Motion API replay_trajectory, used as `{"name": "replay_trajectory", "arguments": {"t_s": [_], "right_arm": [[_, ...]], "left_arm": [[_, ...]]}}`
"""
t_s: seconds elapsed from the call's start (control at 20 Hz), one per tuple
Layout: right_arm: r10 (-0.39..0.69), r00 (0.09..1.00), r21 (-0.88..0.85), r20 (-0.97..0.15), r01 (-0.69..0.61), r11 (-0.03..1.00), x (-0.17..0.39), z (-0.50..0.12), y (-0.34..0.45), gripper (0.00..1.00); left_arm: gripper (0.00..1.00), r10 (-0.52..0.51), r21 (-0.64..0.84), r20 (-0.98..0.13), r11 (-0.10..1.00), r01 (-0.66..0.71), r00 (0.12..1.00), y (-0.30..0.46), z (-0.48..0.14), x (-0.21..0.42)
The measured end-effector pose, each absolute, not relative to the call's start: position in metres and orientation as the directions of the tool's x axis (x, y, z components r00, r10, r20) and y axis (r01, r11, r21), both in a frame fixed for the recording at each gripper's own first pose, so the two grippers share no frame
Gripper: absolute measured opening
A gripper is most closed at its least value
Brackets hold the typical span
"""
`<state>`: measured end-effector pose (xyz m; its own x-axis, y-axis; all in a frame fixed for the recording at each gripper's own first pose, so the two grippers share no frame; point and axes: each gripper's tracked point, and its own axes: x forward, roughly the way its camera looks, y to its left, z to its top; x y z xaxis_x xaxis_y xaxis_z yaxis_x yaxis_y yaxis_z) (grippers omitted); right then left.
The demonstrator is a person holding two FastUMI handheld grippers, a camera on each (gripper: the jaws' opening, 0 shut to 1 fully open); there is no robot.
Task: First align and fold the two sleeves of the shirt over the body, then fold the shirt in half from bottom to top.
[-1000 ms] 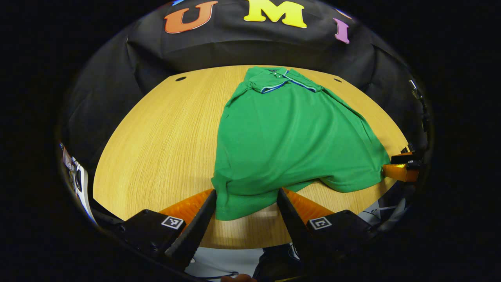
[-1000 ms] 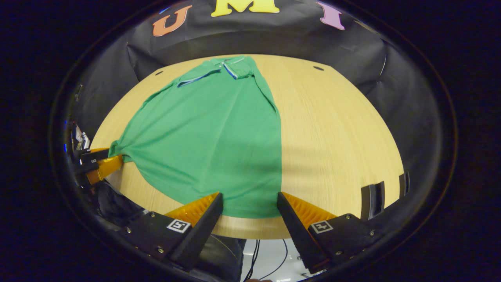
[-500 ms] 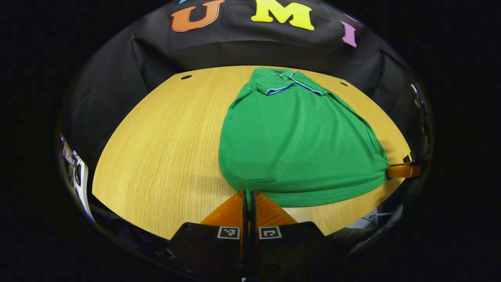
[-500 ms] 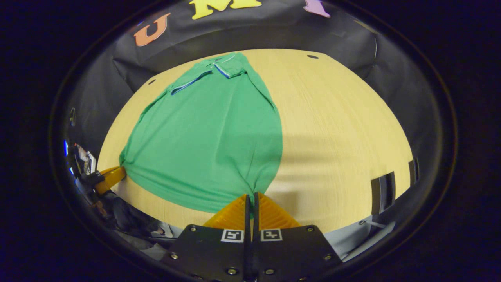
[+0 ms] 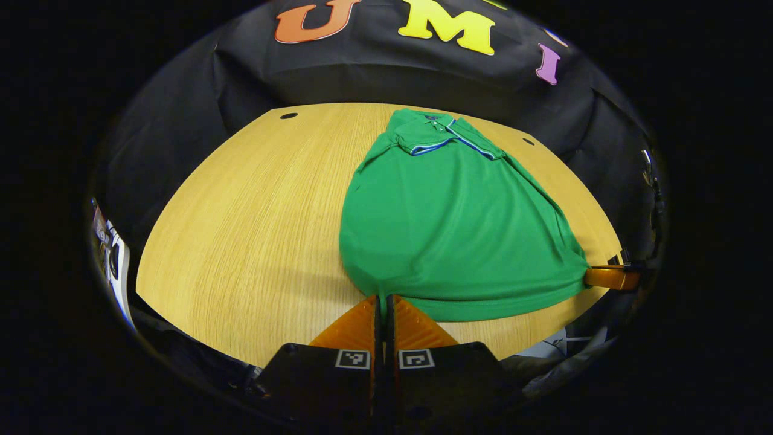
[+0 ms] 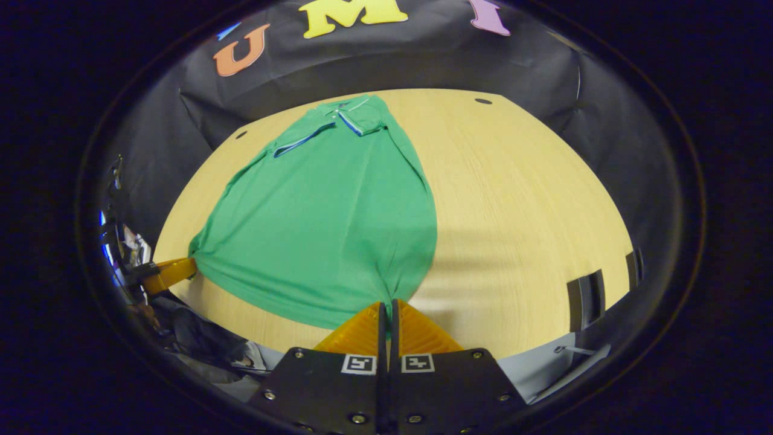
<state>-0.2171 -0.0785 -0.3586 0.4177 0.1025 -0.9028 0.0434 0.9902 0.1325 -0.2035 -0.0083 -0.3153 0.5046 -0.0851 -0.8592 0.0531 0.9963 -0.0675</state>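
Observation:
A green polo shirt [image 5: 453,223] lies flat on the wooden table [image 5: 253,211], collar at the far end, sleeves folded in so the body is a narrow shape. My left gripper [image 5: 381,297] is shut on the shirt's bottom left corner. In the right gripper view the same shirt [image 6: 332,211] spreads out, and my right gripper [image 6: 386,303] is shut on its bottom right corner. The cloth puckers at both pinched corners. The right gripper [image 5: 610,277] shows far off at the hem in the left gripper view, the left gripper [image 6: 172,273] likewise in the right gripper view.
Bare tabletop [image 6: 519,199] stretches to the right of the shirt, and bare wood lies to its left in the left gripper view. Small dark holes [image 5: 288,115] mark the table's far corners. The near table edge runs just under both grippers.
A second ago both grippers stood open around the hem corners; both have since shut on them. The hem is drawn taut, and in the last half second the views shifted only slightly.

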Motion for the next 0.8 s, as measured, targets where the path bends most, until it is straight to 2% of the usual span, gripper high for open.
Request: {"name": "replay_trajectory", "arguments": {"t_s": [0.8], "right_arm": [[0.124, 0.576, 0.148, -0.808, -0.006, 0.989, -0.122, -0.279, -0.081, 0.01]], "left_arm": [[0.03, -0.142, -0.120, -0.801, 0.990, 0.075, 0.582, -0.020, -0.243, -0.131]]}}
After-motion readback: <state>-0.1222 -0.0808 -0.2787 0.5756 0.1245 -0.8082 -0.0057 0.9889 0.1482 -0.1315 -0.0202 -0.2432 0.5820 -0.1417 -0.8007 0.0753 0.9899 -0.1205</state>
